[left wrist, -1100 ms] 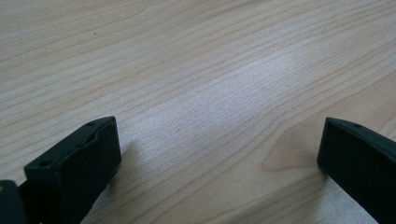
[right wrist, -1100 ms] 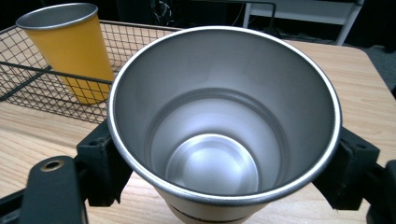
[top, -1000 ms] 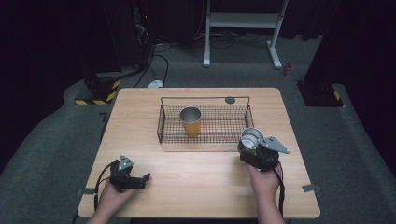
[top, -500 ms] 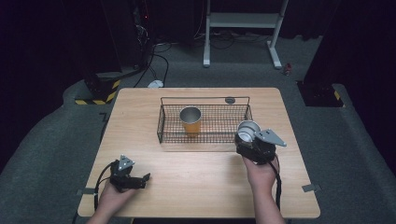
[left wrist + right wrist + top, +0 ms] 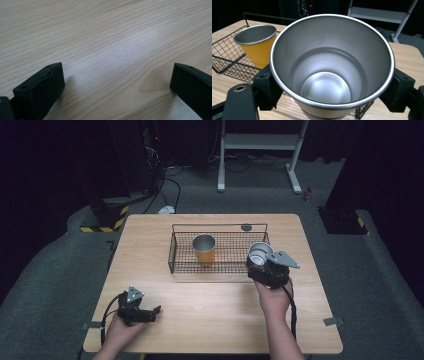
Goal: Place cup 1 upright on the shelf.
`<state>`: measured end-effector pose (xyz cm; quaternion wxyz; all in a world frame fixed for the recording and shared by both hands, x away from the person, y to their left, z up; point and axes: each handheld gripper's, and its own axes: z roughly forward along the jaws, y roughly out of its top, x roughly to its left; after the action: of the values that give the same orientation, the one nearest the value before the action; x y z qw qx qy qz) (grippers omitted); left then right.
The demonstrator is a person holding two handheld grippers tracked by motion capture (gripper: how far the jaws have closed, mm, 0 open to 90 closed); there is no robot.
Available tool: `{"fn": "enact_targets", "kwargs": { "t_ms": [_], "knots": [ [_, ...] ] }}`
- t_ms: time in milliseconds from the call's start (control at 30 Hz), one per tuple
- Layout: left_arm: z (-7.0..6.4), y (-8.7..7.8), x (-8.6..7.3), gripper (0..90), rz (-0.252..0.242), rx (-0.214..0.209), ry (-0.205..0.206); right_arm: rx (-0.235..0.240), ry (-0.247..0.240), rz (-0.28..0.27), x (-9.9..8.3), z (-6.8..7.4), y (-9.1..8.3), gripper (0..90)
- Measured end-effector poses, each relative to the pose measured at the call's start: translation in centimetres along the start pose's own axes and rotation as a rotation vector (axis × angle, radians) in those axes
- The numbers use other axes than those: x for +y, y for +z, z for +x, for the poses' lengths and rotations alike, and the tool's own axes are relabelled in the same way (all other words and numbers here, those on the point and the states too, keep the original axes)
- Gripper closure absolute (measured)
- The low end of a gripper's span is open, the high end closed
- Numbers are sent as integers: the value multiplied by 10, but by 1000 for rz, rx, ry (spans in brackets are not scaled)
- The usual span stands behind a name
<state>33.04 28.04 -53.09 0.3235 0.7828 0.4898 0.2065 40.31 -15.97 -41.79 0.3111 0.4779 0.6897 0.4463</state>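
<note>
Left tool (image 5: 150, 312) rests on the near-left worktop (image 5: 210, 320), jaws spread wide with bare wood between them. Right tool (image 5: 257, 264) grips a steel cup (image 5: 332, 67) between its jaws, upright, at the near-right corner of the wire basket (image 5: 220, 266). Beyond, an orange cup (image 5: 204, 249) stands upright inside the basket.

I am finding open floor in the wire basket (image 5: 181, 251) right of the yellow cup (image 5: 204, 249); its near wall is standing under my steel cup (image 5: 260, 253).
</note>
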Motion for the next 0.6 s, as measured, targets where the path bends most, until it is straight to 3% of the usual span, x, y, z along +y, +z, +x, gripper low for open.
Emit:
{"fn": "enact_targets", "kwargs": {
  "t_ms": [600],
  "knots": [
    [0, 0, 0, 0, -3, 1, -6, -1, 1, 7, 23, 8, 26, 184]
  ]
}}
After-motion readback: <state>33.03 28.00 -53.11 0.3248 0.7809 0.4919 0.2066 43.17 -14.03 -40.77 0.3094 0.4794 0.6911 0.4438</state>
